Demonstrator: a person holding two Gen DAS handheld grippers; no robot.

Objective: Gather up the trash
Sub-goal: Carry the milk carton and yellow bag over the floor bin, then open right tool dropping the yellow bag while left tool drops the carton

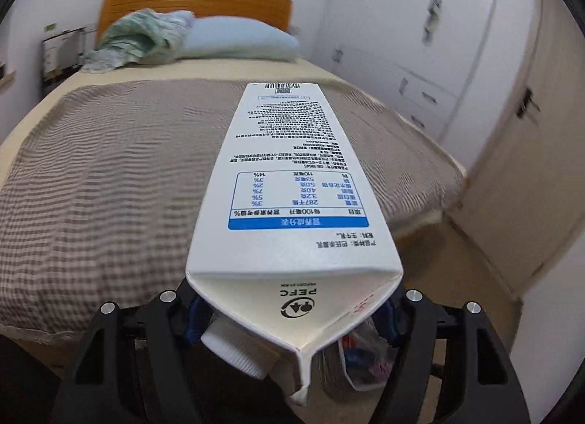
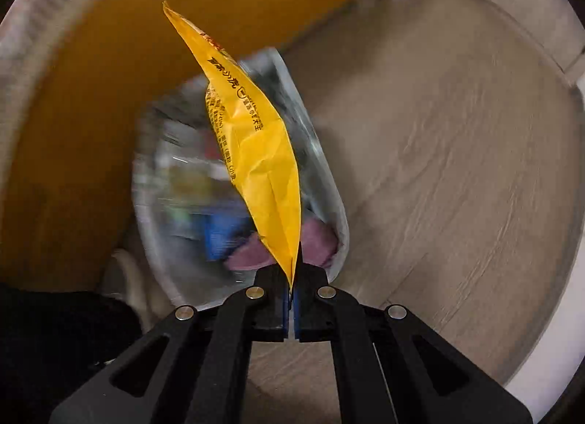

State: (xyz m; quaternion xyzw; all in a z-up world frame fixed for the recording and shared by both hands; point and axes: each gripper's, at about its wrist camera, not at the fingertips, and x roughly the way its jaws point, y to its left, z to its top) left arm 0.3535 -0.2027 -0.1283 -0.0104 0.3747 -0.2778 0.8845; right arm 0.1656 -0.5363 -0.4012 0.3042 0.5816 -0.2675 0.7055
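My left gripper (image 1: 292, 318) is shut on a white milk carton (image 1: 289, 182), held at its gabled top with the screw cap (image 1: 234, 349) below; the carton points out over the bed. My right gripper (image 2: 292, 299) is shut on the corner of a yellow snack wrapper (image 2: 252, 139), which stands up in front of the camera. Below and behind the wrapper is a clear plastic trash bag (image 2: 190, 182) with coloured rubbish inside, blurred. Part of that bag also shows under the carton in the left wrist view (image 1: 362, 354).
A bed with a checked brown cover (image 1: 109, 175), a blue pillow (image 1: 237, 40) and crumpled green cloth (image 1: 139, 40) fills the left view. White wardrobes (image 1: 420, 40) stand to the right. The orange wooden bed side (image 2: 91, 102) and wood floor (image 2: 438, 168) surround the bag.
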